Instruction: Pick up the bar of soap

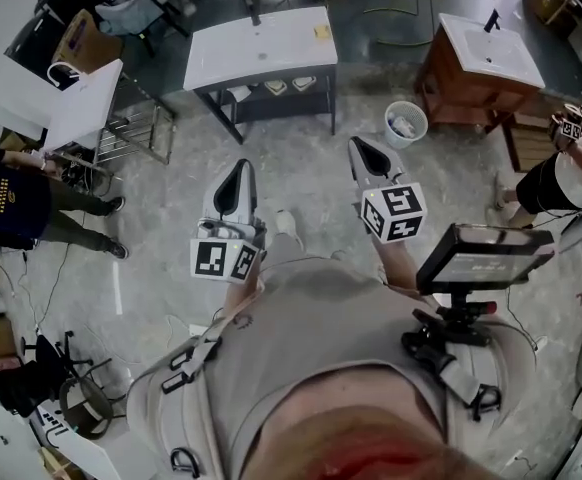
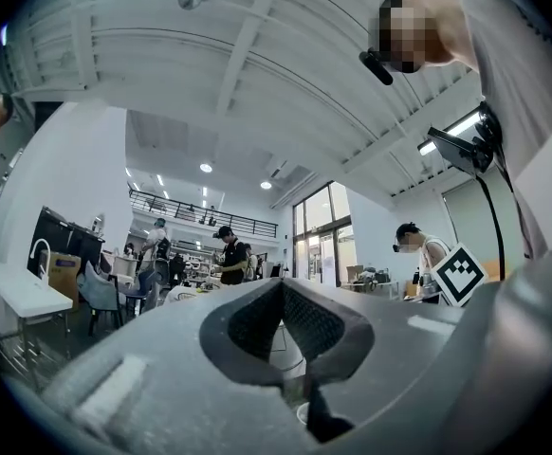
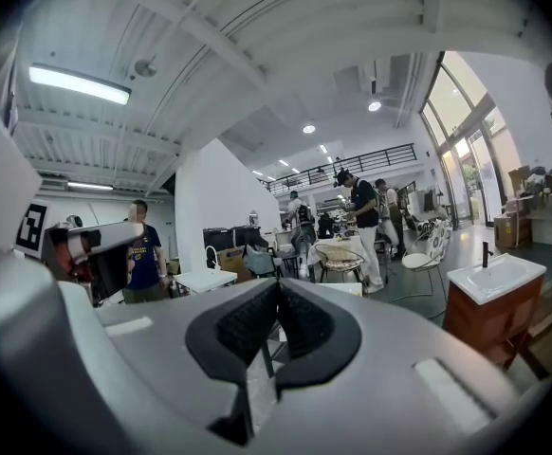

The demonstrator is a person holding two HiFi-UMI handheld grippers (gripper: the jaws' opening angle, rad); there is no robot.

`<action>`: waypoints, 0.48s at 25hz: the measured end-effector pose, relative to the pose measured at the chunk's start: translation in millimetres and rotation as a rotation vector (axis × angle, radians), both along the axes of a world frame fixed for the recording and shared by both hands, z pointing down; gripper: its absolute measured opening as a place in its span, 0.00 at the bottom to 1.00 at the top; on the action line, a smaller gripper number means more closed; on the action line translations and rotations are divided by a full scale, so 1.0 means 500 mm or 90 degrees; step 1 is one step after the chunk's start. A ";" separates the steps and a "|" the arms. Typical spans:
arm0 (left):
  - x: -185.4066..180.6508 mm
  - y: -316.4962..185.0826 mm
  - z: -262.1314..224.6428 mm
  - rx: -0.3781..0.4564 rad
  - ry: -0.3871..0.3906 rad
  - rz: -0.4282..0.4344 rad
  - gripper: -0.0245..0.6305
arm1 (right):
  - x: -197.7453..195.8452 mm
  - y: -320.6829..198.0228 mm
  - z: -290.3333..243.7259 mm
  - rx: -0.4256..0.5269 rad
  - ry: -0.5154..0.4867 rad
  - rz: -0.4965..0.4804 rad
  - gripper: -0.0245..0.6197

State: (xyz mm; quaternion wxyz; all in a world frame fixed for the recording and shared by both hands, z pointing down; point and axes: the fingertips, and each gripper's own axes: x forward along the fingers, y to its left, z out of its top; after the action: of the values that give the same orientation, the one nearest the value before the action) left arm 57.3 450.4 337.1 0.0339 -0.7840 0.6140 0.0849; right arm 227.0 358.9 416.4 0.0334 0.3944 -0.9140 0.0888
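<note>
My left gripper [image 1: 239,168] and right gripper [image 1: 359,148] are both clenched, empty, held over the floor [image 1: 306,183]; no soap that I can be sure of; a yellow speck [image 1: 321,31] on the white counter [image 1: 261,53] may be it; likely stiff, light, slick; I'd pinch its long sides mid-length.

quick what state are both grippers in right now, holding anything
left gripper: closed, jaws together, holding nothing
right gripper: closed, jaws together, holding nothing
</note>
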 end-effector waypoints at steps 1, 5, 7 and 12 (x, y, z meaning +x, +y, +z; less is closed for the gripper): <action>-0.004 -0.014 0.003 -0.001 0.002 0.005 0.04 | -0.003 -0.011 0.001 0.000 0.001 0.003 0.04; -0.027 -0.068 0.015 -0.006 0.018 0.024 0.04 | -0.027 -0.050 0.005 -0.002 0.010 0.013 0.04; -0.054 -0.103 0.025 -0.012 0.029 0.032 0.04 | -0.055 -0.077 0.010 -0.006 0.016 0.014 0.04; -0.150 -0.219 0.065 -0.032 0.049 0.050 0.04 | -0.148 -0.162 0.018 -0.011 0.025 0.027 0.04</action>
State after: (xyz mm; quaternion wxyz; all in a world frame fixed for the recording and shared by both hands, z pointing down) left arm -17.7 340.8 369.6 -0.0127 -0.8041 0.5858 0.1005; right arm 153.0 277.7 425.6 0.0526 0.4153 -0.9038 0.0894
